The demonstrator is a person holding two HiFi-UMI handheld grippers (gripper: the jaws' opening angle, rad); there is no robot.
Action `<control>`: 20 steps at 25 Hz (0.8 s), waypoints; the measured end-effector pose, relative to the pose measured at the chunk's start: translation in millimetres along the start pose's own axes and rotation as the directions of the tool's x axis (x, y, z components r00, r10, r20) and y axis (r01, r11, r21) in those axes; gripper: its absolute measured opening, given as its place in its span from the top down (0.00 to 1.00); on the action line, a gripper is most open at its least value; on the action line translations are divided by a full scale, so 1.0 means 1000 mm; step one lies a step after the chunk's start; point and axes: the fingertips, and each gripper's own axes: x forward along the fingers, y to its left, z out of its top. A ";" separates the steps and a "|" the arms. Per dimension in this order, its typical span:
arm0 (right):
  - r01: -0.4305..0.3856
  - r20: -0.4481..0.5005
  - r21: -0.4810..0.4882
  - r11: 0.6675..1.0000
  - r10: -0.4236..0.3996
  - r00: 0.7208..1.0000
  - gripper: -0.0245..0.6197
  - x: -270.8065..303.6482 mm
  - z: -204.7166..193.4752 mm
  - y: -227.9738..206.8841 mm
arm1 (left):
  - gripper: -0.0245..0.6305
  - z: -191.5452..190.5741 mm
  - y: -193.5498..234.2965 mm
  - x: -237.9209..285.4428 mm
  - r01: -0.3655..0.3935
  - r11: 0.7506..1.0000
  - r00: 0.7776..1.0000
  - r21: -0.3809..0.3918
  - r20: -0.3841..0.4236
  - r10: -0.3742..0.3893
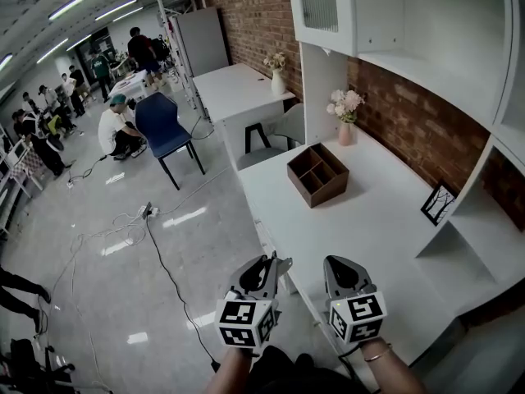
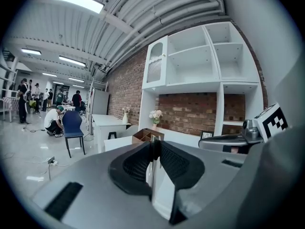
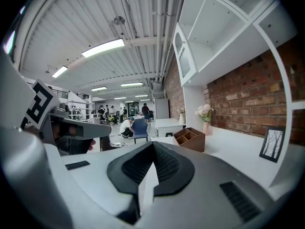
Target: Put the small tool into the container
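Observation:
A brown wooden container (image 1: 317, 173) with several compartments stands on the white desk (image 1: 369, 228), toward its far end; it also shows as the container (image 2: 147, 136) and container (image 3: 189, 138) in the gripper views. No small tool shows in any view. My left gripper (image 1: 275, 263) hovers off the desk's near left edge, over the floor, jaws shut with nothing between them (image 2: 155, 144). My right gripper (image 1: 340, 266) is over the desk's near end, also shut and empty (image 3: 152, 147). Both are well short of the container.
A pink flower vase (image 1: 345, 113) stands behind the container by the brick wall. A small picture frame (image 1: 437, 203) leans at the right under white shelving. A blue chair (image 1: 164, 125), floor cables (image 1: 156, 245), a second desk (image 1: 238, 89) and people lie to the left.

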 end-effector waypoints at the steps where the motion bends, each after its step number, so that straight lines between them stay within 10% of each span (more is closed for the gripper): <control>1: -0.001 0.000 0.001 1.000 0.001 1.000 0.96 0.001 0.000 -0.001 | 0.86 0.001 0.000 0.001 -0.001 1.000 1.000 -0.001 -0.001 0.001; 20: 0.052 -0.030 0.051 0.997 -0.051 0.998 0.96 0.108 0.000 -0.046 | 0.86 0.014 0.062 0.113 0.046 0.999 0.999 -0.008 -0.028 -0.046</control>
